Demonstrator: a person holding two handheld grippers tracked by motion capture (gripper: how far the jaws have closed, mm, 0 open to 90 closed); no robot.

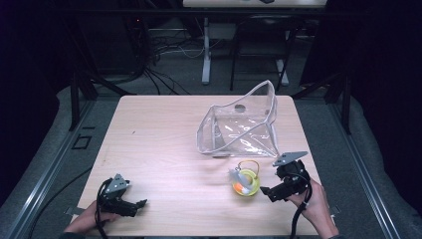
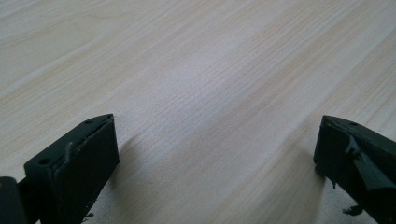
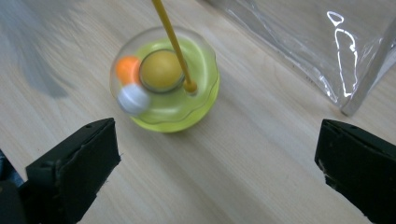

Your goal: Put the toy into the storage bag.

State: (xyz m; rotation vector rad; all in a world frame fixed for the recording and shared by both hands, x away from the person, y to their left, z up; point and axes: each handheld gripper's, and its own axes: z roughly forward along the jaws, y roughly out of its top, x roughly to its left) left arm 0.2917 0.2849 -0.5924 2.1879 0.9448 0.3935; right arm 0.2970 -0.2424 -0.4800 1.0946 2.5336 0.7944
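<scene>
So far nothing is packed: my right gripper (image 1: 264,190), jaws wide apart, faces the yellow toy (image 3: 166,79) sitting on the table (image 1: 164,144) just outside the clear pouch (image 1: 241,124), while my left gripper (image 1: 142,203) rests open, well away.

Bare pale wooden table (image 1: 159,139) left and centre; clear plastic pouch (image 1: 241,124) and round yellow-green toy (image 1: 246,183) crowding right.
</scene>
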